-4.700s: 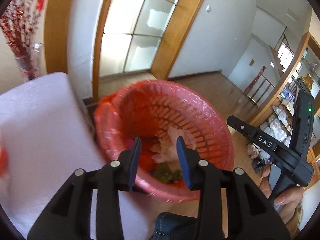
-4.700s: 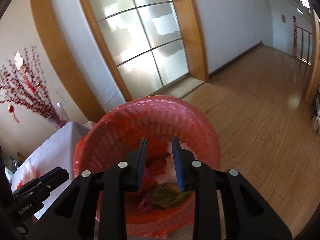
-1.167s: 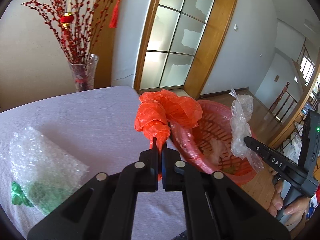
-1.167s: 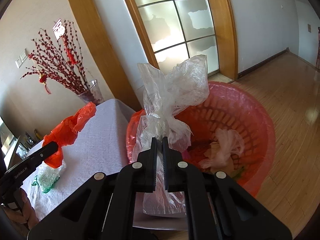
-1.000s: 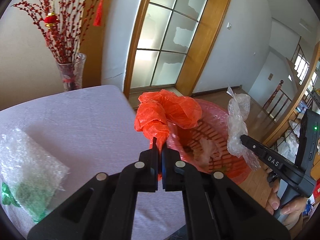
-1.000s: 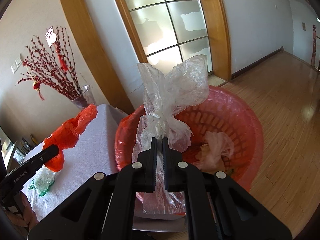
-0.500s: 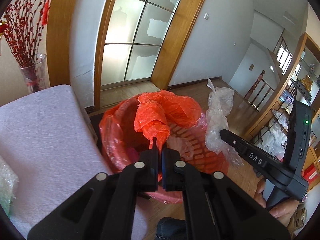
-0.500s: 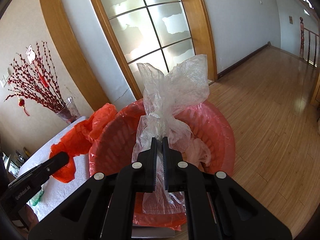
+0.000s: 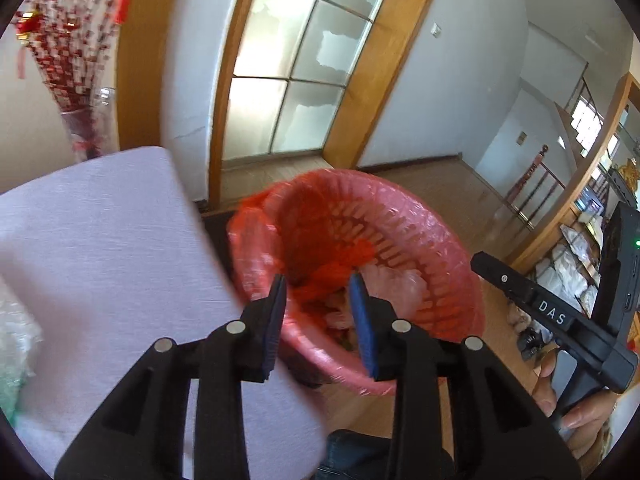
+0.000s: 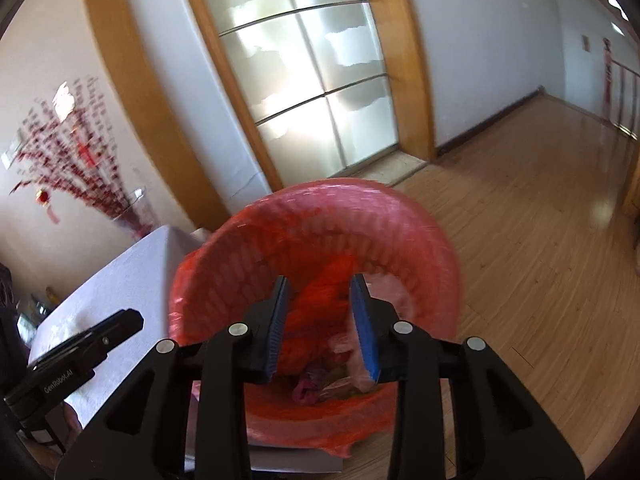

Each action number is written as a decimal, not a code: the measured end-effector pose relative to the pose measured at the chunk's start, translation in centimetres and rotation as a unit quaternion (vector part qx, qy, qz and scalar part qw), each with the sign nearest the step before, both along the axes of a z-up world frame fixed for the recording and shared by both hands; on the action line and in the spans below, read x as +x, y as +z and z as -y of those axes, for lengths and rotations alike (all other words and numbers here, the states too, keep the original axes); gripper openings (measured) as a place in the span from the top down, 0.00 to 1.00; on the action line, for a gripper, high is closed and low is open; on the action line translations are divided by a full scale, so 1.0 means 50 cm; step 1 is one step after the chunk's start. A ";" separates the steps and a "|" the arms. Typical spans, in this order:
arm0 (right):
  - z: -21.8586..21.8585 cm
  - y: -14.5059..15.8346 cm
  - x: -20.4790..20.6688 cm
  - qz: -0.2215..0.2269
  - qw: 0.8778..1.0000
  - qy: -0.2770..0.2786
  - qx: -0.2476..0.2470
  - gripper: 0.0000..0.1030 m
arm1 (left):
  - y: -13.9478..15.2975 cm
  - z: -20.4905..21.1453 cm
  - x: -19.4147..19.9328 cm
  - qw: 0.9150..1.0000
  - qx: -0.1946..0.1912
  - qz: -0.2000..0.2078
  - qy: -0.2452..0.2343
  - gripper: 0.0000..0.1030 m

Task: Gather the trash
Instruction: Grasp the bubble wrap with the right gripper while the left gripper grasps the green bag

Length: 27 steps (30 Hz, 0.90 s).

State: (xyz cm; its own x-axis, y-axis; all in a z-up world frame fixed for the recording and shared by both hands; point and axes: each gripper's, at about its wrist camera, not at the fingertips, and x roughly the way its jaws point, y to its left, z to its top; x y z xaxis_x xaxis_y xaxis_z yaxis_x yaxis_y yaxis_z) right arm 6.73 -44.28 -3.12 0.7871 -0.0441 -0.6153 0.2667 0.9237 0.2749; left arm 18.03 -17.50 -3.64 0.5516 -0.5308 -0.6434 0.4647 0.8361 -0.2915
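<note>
**Both grippers over the red basket, fingers spread**

Left gripper (image 9: 318,312): fingers apart, nothing between them, aimed down into the red basket (image 9: 440,240). Its view alone catches the right gripper (image 9: 532,308) from the side, with the person's hand (image 9: 576,404) on the grip, and shelving off to the right. Right gripper (image 10: 320,316): also parted and empty, above the same basket (image 10: 420,224). Only this view shows the left gripper's finger (image 10: 86,344) from outside, and the long run of wooden floor (image 10: 540,220).

Trash: a crumpled orange bag (image 10: 320,304) lies inside the basket, pale clear plastic (image 10: 384,292) beside it, other scraps below, blurred. The basket is a slotted plastic one with a thin red liner over the rim.

Basket sits just beside the corner of a table under a pale cloth (image 9: 100,240). A bubble-wrap bundle (image 9: 14,344) rests at the cloth's left edge. Behind: vase of red branches (image 9: 90,120), frosted glass door (image 9: 300,72) in a wood frame.
</note>
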 end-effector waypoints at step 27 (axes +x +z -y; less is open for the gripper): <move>-0.757 -0.092 0.253 -0.128 0.919 0.363 -0.089 0.66 | 0.049 -0.678 -0.140 0.937 0.062 0.039 0.342 0.57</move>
State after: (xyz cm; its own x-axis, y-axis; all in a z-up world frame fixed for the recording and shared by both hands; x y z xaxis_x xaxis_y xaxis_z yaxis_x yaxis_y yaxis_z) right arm 19.39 -6.45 -7.74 0.4801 0.3175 -0.8178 -0.4023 0.9081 0.1163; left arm 11.02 16.40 -1.19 0.7832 0.0396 -0.6206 -0.1756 0.9714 -0.1597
